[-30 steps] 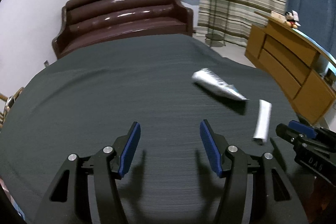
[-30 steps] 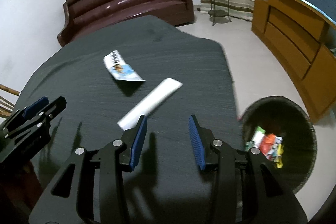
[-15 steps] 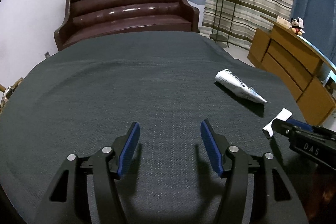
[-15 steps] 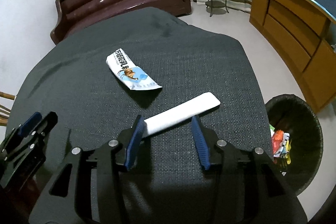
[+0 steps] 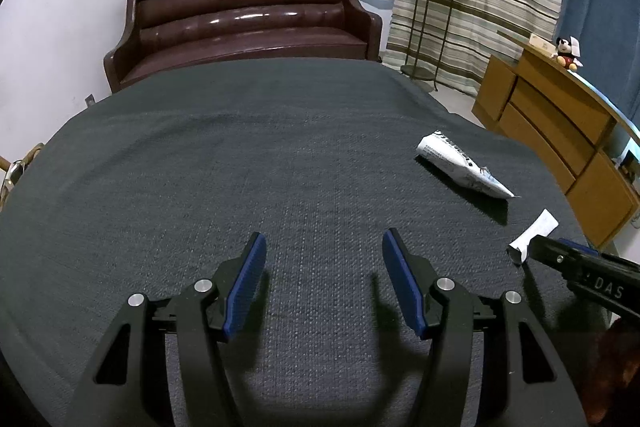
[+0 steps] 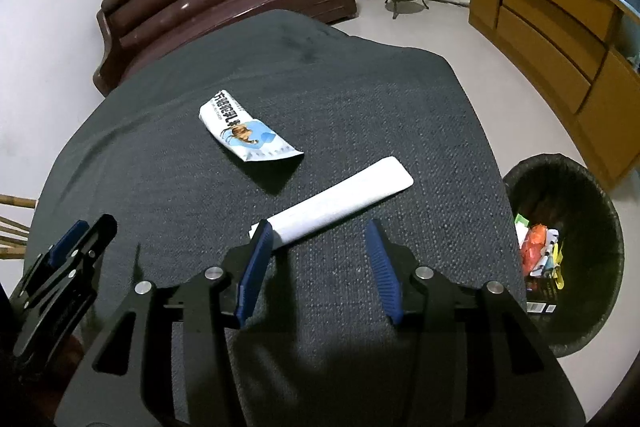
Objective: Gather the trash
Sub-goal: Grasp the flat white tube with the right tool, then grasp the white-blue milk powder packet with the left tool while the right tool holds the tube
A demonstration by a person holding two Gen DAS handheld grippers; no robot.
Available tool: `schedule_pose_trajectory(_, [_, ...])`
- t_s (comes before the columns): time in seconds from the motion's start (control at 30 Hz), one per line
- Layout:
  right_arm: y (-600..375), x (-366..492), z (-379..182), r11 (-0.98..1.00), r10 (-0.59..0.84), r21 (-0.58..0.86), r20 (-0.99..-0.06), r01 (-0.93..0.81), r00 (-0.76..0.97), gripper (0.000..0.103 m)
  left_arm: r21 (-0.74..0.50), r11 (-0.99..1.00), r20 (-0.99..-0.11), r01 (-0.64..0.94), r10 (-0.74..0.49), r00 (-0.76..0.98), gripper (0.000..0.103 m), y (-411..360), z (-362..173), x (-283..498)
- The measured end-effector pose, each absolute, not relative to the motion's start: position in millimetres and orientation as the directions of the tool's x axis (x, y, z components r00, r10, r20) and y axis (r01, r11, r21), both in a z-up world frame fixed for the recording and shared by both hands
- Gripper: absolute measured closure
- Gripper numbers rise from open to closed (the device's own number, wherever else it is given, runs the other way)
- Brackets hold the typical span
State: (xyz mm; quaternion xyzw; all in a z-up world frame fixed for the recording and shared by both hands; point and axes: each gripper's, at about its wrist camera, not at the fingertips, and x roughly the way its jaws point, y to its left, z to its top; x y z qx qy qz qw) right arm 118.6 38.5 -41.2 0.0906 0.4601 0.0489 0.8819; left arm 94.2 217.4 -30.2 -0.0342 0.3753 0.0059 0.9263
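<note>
A long plain white wrapper (image 6: 336, 203) lies on the dark cloth-covered table (image 6: 360, 99). My right gripper (image 6: 318, 247) is open just behind its near end, with the left fingertip beside that end. A printed white and blue packet (image 6: 246, 135) lies further back. My left gripper (image 5: 324, 255) is open and empty over bare cloth; in its view the packet (image 5: 460, 167) and the white wrapper's end (image 5: 534, 233) are at the right, with the right gripper (image 5: 580, 271) reaching in.
A black bin (image 6: 560, 247) holding colourful trash stands on the floor right of the table. A brown leather sofa (image 5: 244, 23) is behind the table. A wooden cabinet (image 6: 560, 19) and a plant stand (image 5: 432, 11) are at the right.
My right gripper has come up to the white wrapper's near end. The left gripper's view has shifted left, so the packet and wrapper sit further right.
</note>
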Motion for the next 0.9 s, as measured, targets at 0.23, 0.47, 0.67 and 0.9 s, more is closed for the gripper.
schedule_pose_trajectory(0.23, [41.3,122.8,-43.2,0.98,0.173,0.197,-0.798,-0.021,0.577,0.05,-0.058,0.998,-0.697,-0.034,-0.016,0.717,0.044,220.3,-30.7,94.3])
schedule_pose_trajectory(0.47, [41.5,136.0,-45.0,0.979,0.173,0.205,-0.784,-0.015,0.596,0.05,-0.056,0.998,-0.699,-0.032,-0.016,0.715,0.044,222.7,-32.7,93.9])
schedule_pose_trajectory(0.67, [54.7,140.4,-45.6,0.984,0.164,0.172,-0.779,-0.046,0.606,0.058,-0.052,0.998,-0.704,-0.027,-0.018,0.71,0.044,223.1,-34.4,94.9])
schedule_pose_trajectory(0.9, [51.7,141.0,-45.3,0.985,0.163,0.168,-0.776,-0.05,0.609,0.087,-0.053,0.998,-0.706,-0.027,-0.018,0.708,0.044,221.2,-35.1,94.3])
